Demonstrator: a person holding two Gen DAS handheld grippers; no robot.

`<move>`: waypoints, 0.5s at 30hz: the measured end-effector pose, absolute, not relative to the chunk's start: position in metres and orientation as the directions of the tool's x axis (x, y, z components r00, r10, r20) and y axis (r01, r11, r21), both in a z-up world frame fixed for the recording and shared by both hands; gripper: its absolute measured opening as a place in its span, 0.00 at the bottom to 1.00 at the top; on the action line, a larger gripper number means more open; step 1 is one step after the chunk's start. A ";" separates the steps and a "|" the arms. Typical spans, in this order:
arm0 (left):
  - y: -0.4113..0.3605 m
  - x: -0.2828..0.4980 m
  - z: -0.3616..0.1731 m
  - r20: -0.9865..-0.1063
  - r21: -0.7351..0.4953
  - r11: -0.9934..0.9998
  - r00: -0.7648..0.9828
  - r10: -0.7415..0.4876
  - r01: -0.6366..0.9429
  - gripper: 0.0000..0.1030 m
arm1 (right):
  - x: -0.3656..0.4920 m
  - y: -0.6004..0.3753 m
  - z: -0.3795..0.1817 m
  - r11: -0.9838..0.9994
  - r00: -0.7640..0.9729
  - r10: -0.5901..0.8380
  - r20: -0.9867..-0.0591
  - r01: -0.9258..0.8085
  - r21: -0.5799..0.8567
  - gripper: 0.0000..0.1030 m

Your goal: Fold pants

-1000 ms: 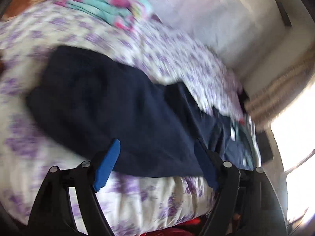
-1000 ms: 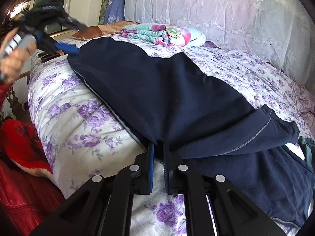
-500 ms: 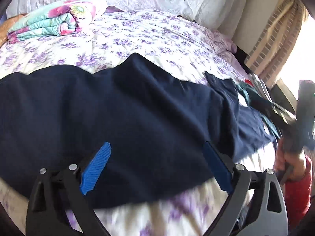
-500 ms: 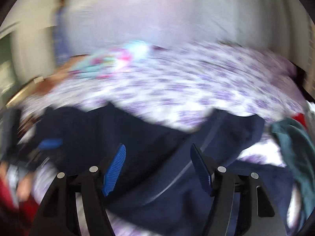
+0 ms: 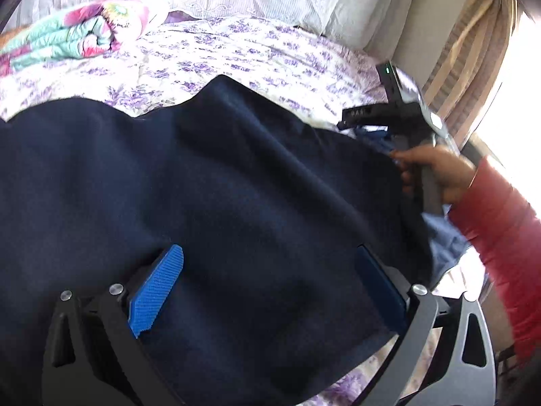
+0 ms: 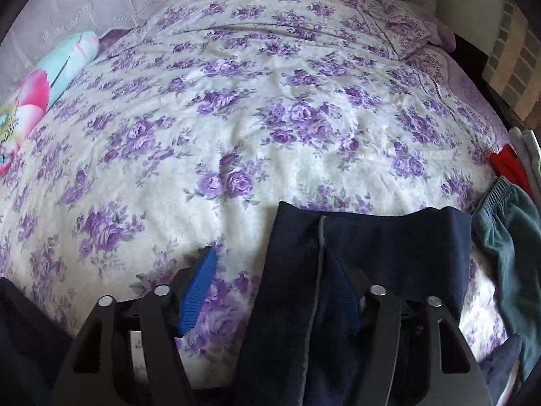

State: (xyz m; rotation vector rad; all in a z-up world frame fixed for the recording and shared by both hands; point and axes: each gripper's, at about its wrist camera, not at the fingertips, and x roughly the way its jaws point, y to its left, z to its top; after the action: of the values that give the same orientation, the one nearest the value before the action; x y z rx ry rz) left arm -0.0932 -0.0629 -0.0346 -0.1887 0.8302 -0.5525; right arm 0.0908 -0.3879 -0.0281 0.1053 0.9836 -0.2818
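Two grippers work over a bed [image 6: 270, 101] covered in purple-flowered cloth, where the dark navy pants [image 5: 219, 203] lie spread along the near edge. The left gripper [image 5: 270, 291] hangs above the broad part of the pants, its jaws having just opened wide, nothing pinched between the blue pads. The right gripper [image 6: 270, 294] stands half spread, jaws just narrowing; pant fabric lies between its fingers, though neither pad presses it.

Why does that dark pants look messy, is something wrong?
The navy pants lie rumpled at the floral bedspread's near edge, one fold bunched between the right gripper's open jaws. Otherwise nothing looks spilled or damaged.
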 end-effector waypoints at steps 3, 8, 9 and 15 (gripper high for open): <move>-0.061 -0.090 -0.034 -0.632 -0.397 0.830 0.540 -0.556 0.391 0.96 | 0.083 -0.393 -0.020 0.960 0.512 -0.186 -0.839 0.278 -0.043 0.43; -0.061 -0.087 -0.034 -0.625 -0.403 0.826 0.540 -0.563 0.395 0.96 | 0.077 -0.407 -0.013 0.962 0.530 -0.158 -0.833 0.274 -0.008 0.20; -0.061 -0.086 -0.034 -0.623 -0.407 0.824 0.539 -0.566 0.395 0.96 | 0.074 -0.406 -0.010 0.962 0.544 -0.153 -0.825 0.272 0.001 0.18; -0.060 -0.084 -0.034 -0.621 -0.411 0.821 0.538 -0.571 0.397 0.96 | 0.026 -0.436 0.020 0.926 0.693 0.025 -0.720 0.255 0.278 0.13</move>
State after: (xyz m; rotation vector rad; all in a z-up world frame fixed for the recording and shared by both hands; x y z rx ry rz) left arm -0.0836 -0.0598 -0.0342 -0.2319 0.8204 -0.5816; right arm 0.0263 -0.4362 0.0203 0.3748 0.7993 -0.1322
